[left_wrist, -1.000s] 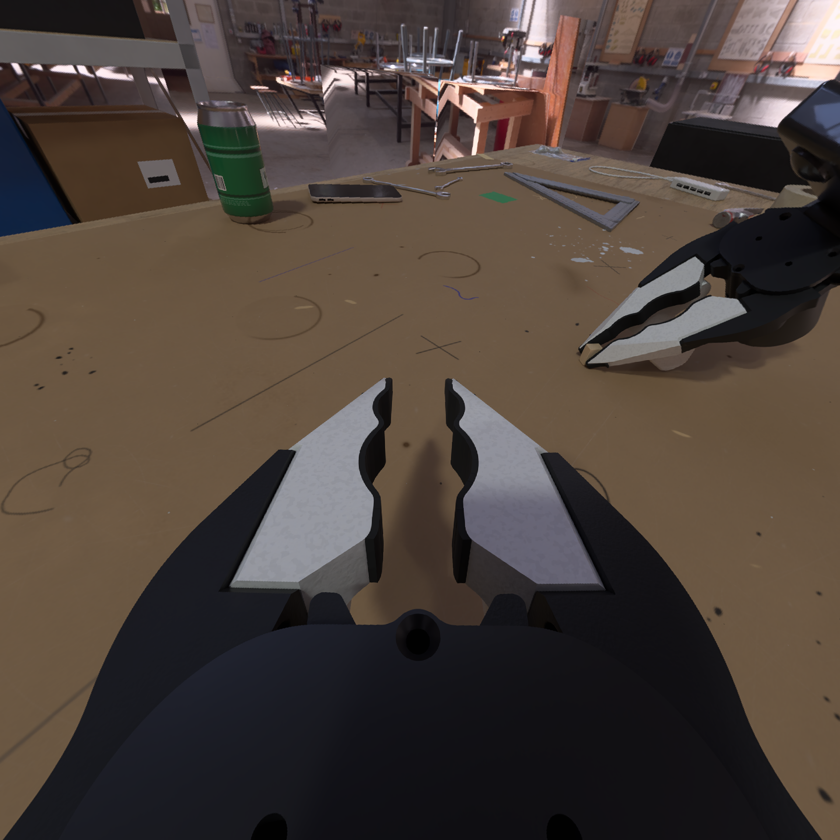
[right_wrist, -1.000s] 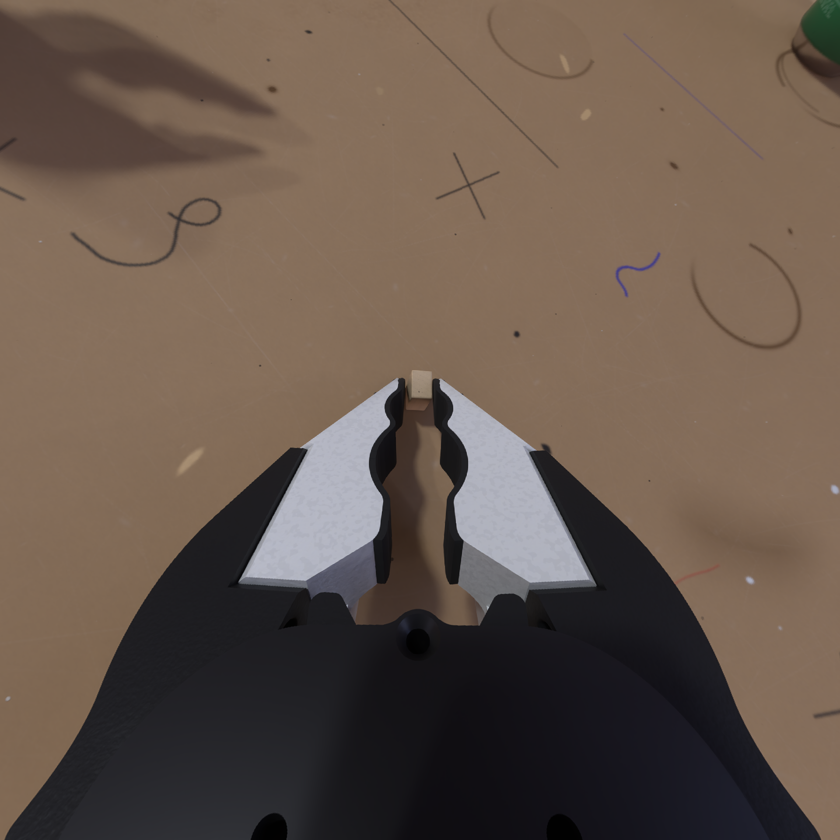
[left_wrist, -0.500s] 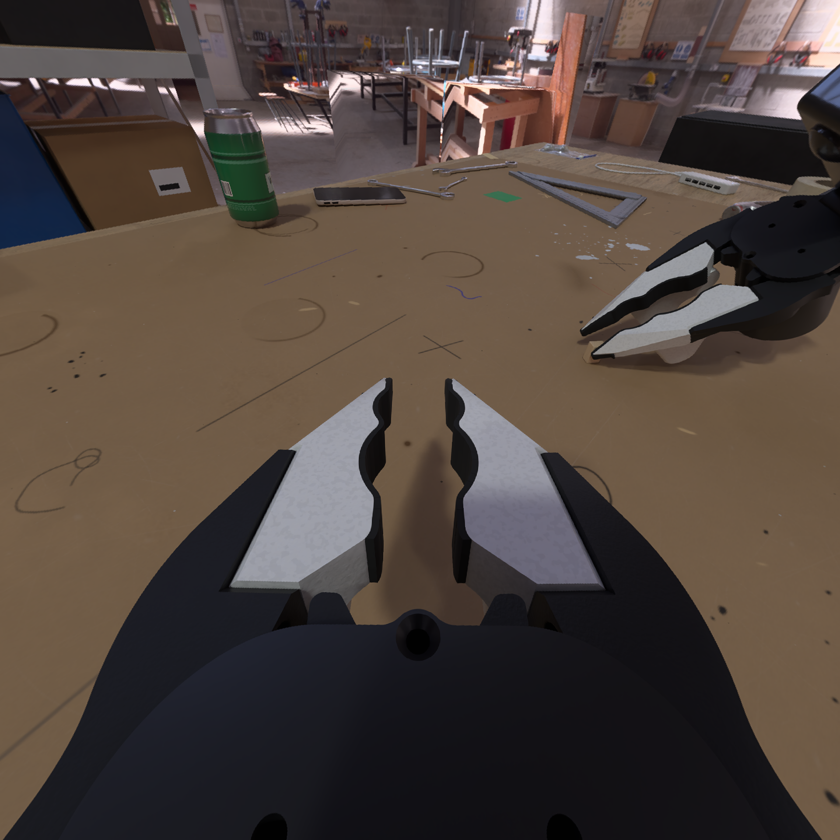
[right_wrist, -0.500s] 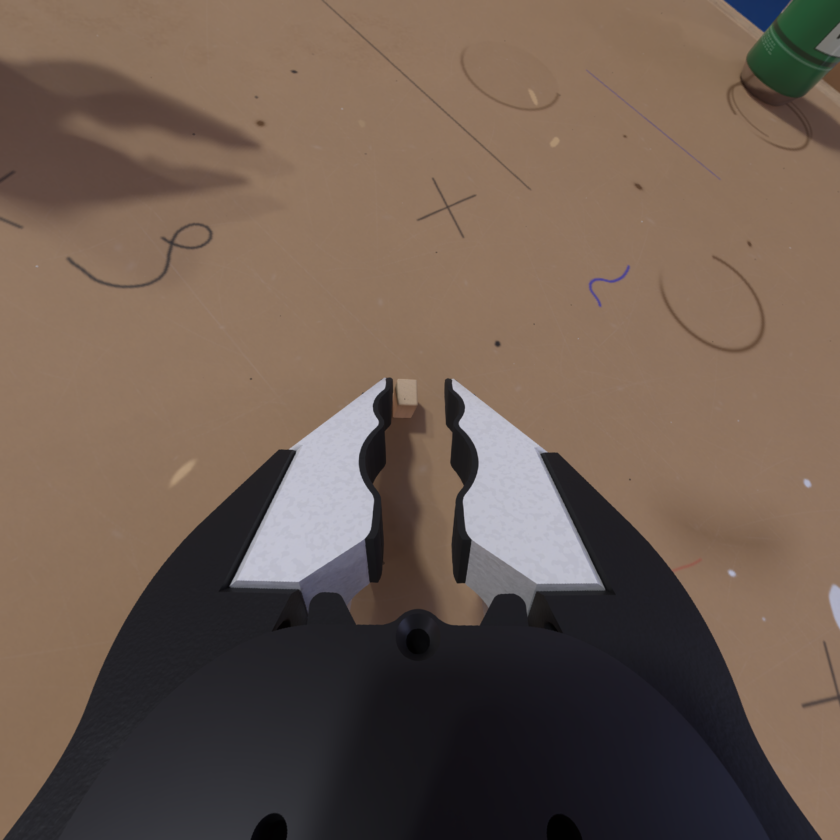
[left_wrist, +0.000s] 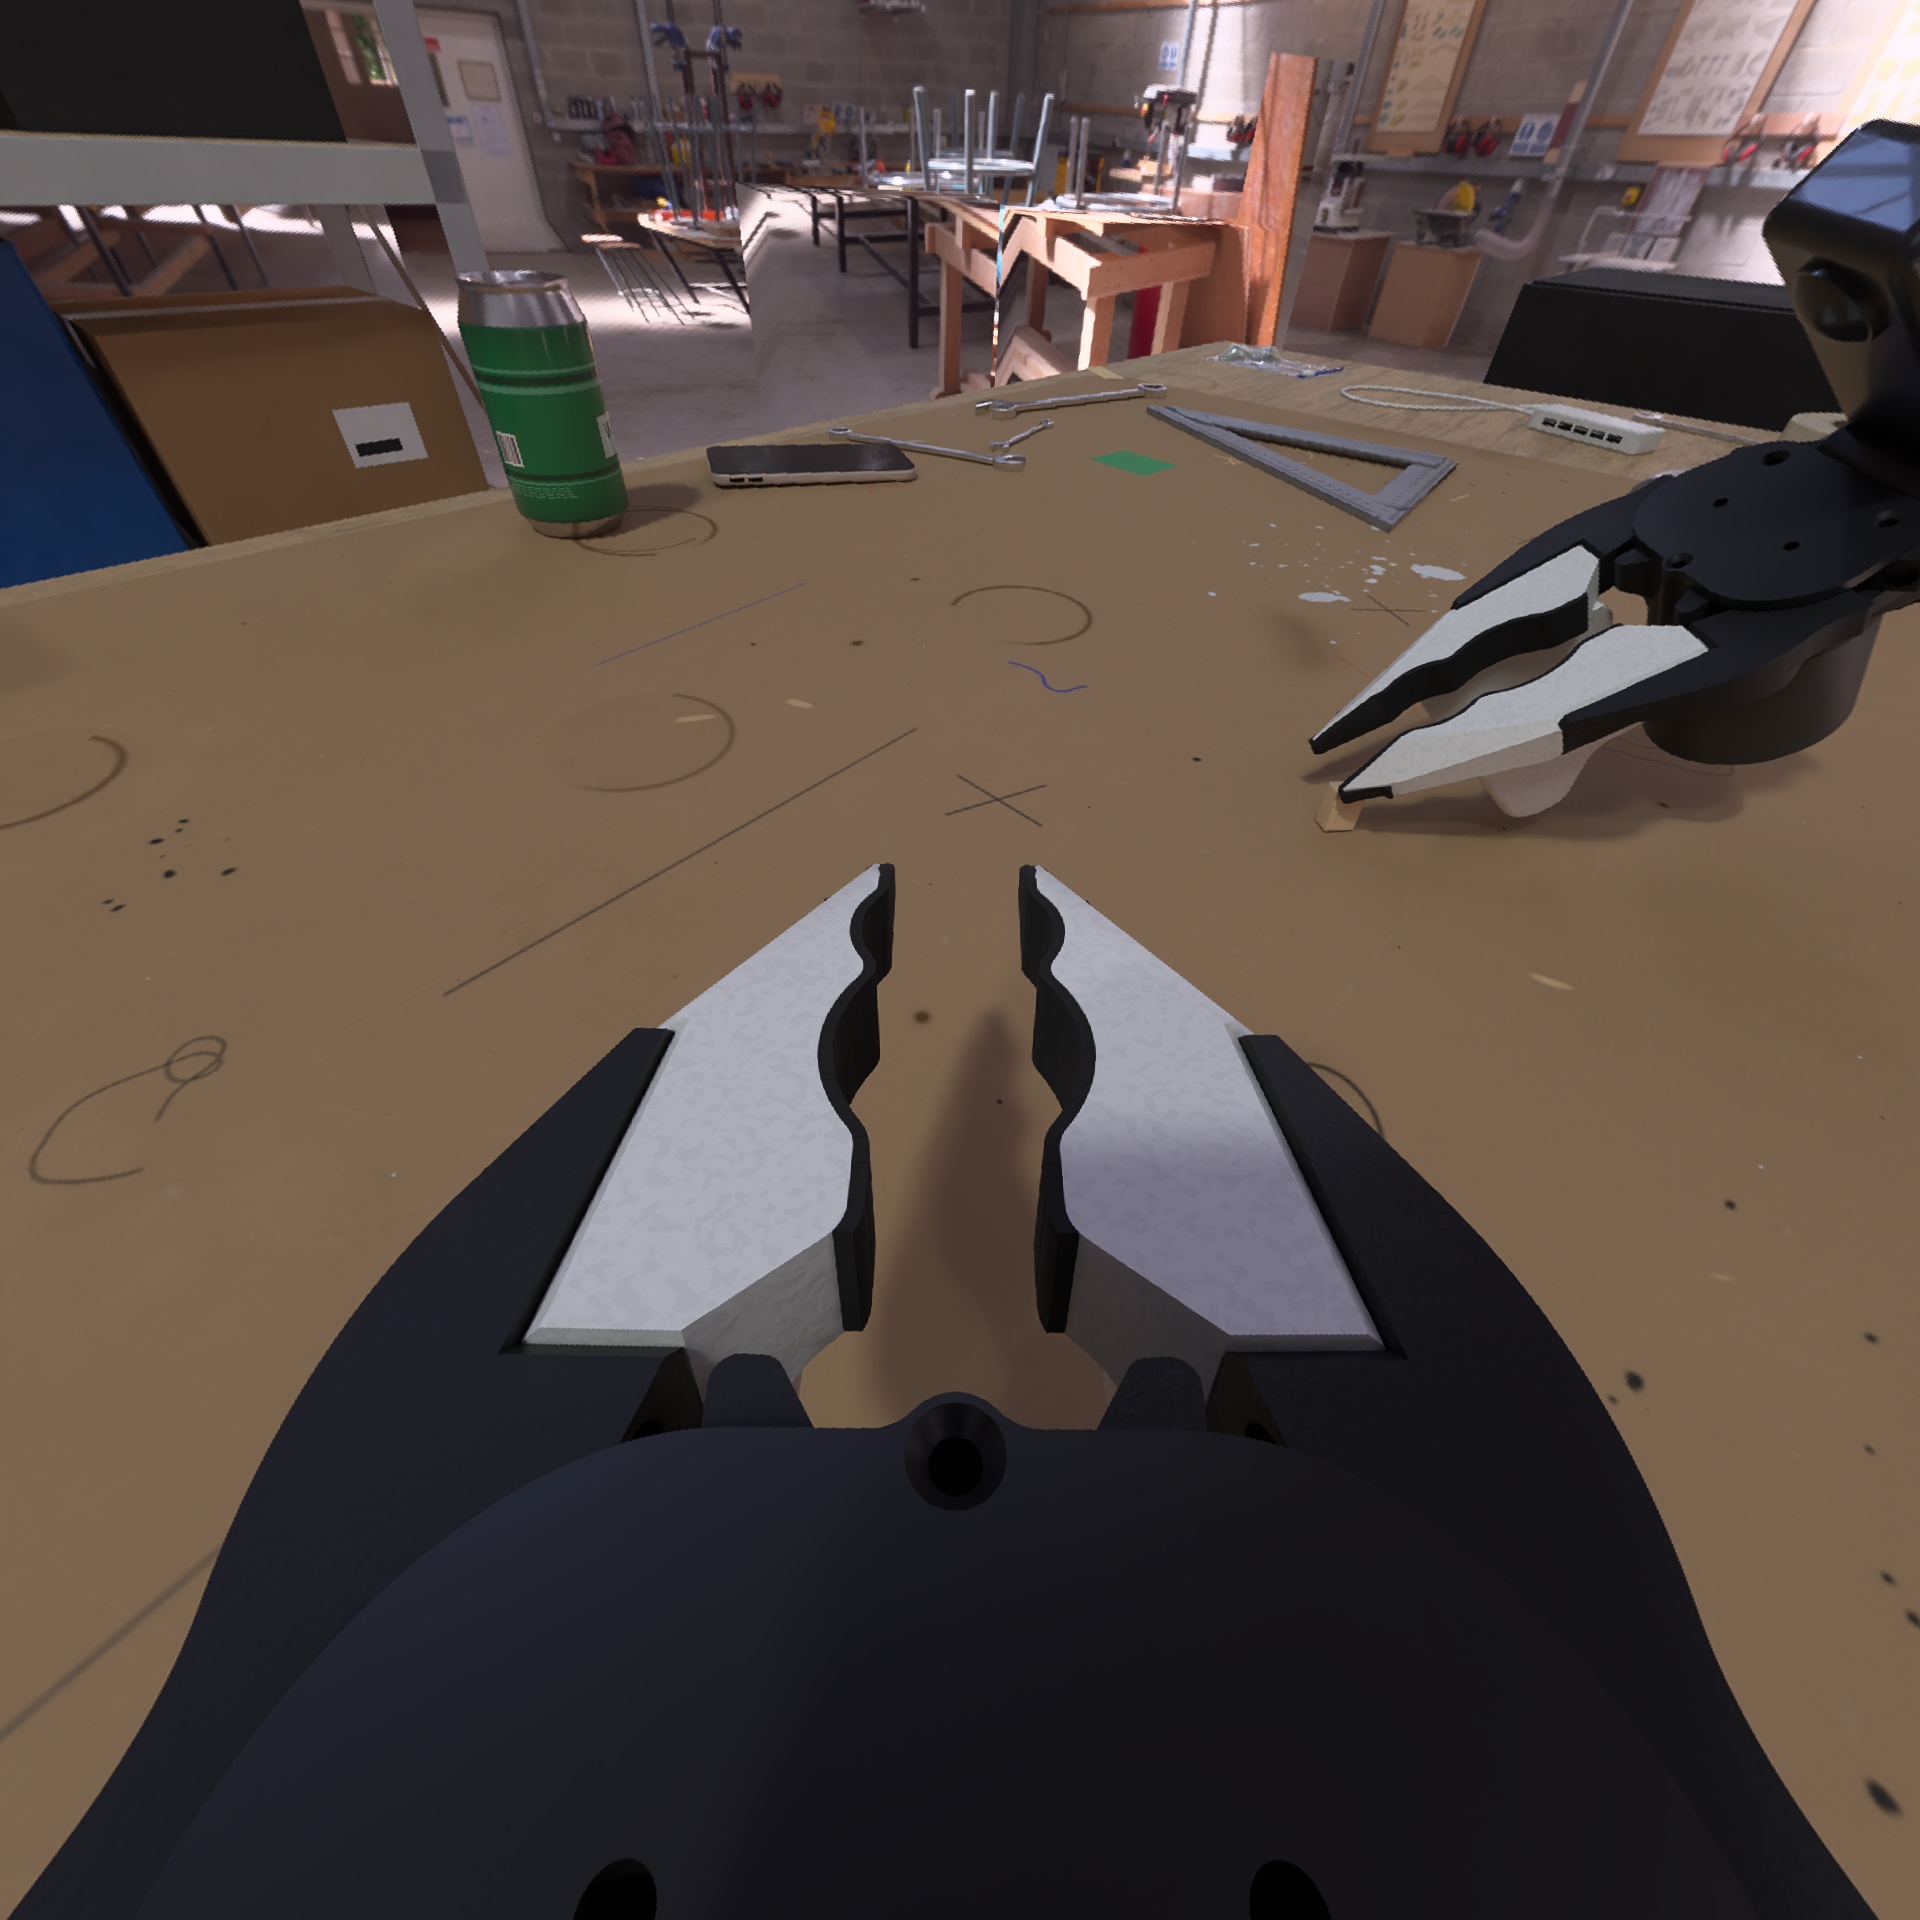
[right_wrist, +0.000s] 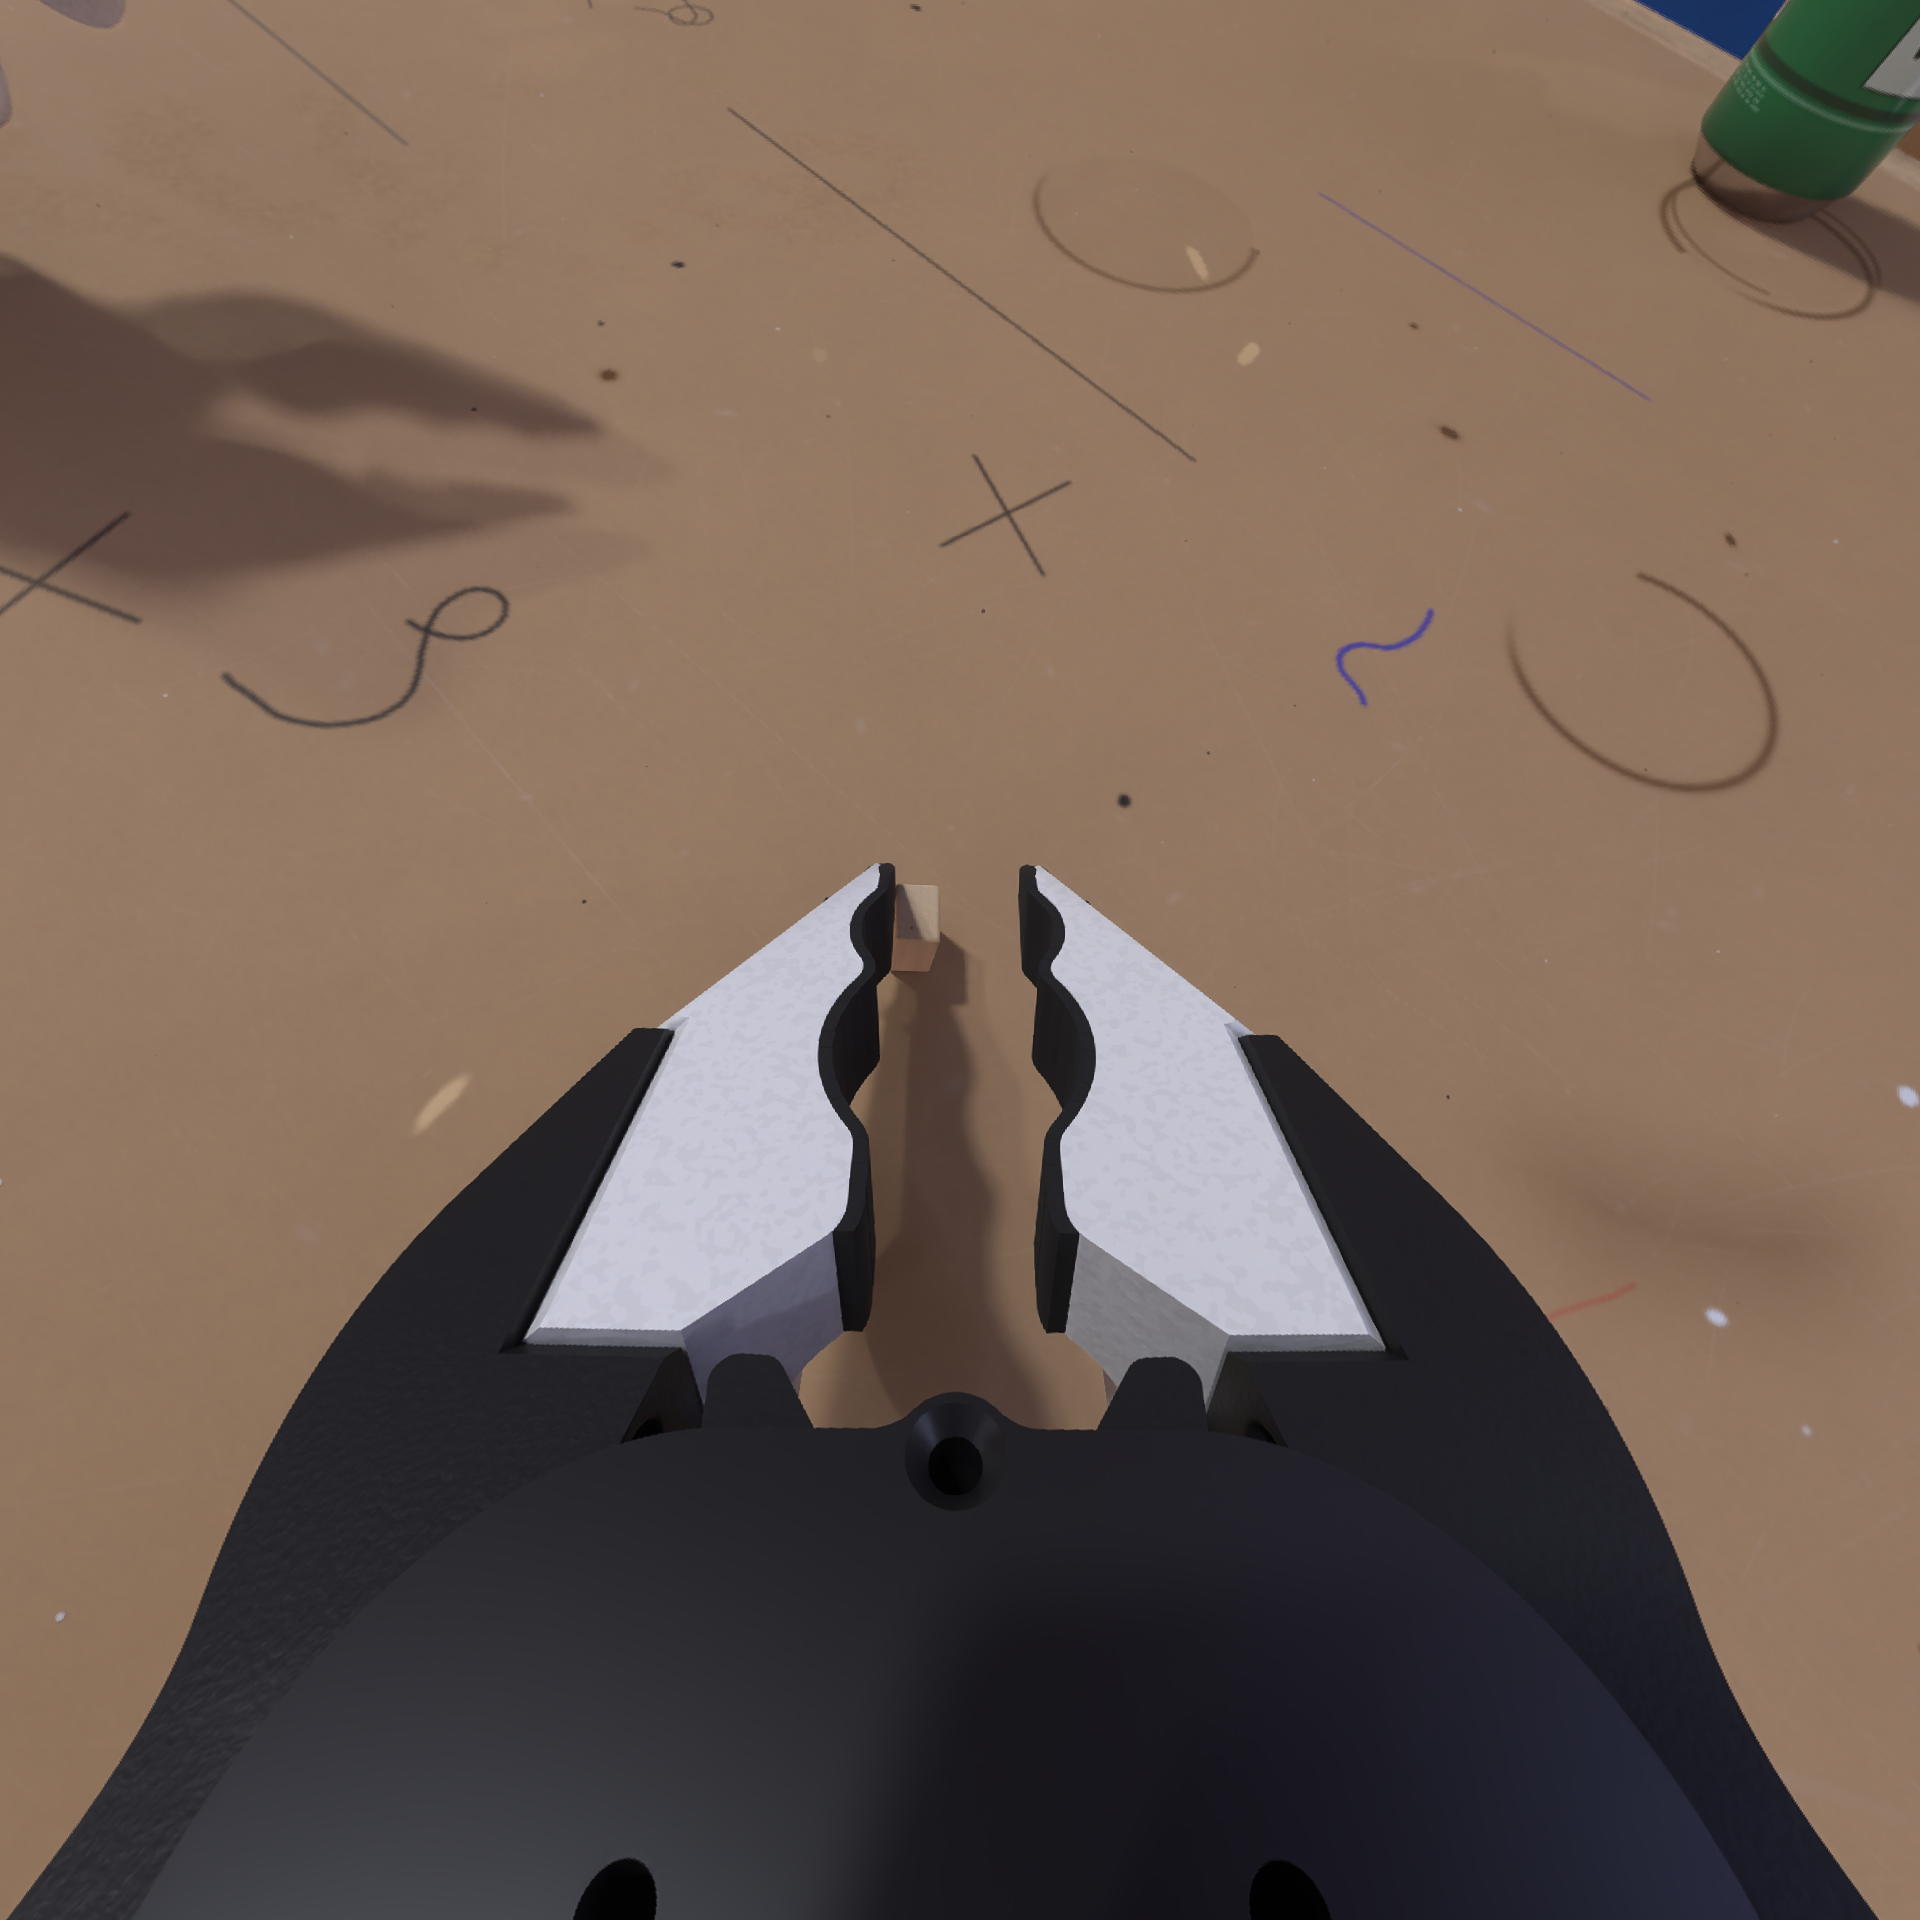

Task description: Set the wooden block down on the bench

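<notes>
A small pale wooden block (right_wrist: 915, 928) rests on the brown bench (right_wrist: 727, 727), between my right gripper's (right_wrist: 954, 883) tips and close against the left finger. The right gripper is open and grips nothing. In the left wrist view the block (left_wrist: 1335, 814) lies on the bench under the right gripper's (left_wrist: 1330, 764) tips at the far right. My left gripper (left_wrist: 954, 883) is open and empty, low over the middle of the bench (left_wrist: 416, 883).
A green can (left_wrist: 540, 405) stands at the far left edge and also shows in the right wrist view (right_wrist: 1818, 94). A phone (left_wrist: 810, 462), wrenches (left_wrist: 935, 447), a grey set square (left_wrist: 1309, 462) and a white power strip (left_wrist: 1595, 428) lie along the far side.
My right gripper opened and let go of the block, which now rests on the bench. It then lifted and drew back slightly. My left gripper stayed open, shifting only a little.
</notes>
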### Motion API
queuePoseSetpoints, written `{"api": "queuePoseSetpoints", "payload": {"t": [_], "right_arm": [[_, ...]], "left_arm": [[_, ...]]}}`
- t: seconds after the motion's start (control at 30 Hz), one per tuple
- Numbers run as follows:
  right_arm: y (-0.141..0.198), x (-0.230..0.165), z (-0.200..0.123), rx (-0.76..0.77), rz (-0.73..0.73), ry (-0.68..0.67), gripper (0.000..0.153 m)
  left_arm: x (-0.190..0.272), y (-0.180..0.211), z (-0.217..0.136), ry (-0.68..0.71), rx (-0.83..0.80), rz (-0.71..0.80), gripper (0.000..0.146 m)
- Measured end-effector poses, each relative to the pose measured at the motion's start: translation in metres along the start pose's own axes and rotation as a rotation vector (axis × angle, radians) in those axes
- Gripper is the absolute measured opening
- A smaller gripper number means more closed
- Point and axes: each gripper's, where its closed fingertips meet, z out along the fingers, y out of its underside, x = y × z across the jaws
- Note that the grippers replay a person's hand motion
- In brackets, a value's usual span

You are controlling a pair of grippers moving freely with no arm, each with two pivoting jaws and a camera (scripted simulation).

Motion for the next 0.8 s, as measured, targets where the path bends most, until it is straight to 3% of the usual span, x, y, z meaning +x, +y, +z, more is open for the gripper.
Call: {"api": "queuePoseSetpoints", "payload": {"t": [0.3,0.53,0.7,0.8], "right_arm": [[-0.005,0.005,-0.003,0.038,0.003,0.032,0.023],[-0.005,0.084,-0.010,0.036,0.132,0.296,0.019],[-0.008,0.102,0.013,-0.016,0.154,0.168,0.019],[-0.010,0.124,0.009,-0.040,0.095,0.234,0.019]], "left_arm": [[-0.001,0.000,0.000,-0.003,-0.002,-0.006,0.024],[-0.004,0.004,0.004,-0.030,-0.034,-0.004,0.025],[-0.006,0.007,0.006,-0.023,-0.057,-0.035,0.024],[-0.008,0.005,0.005,-0.016,-0.037,-0.063,0.024]]}}
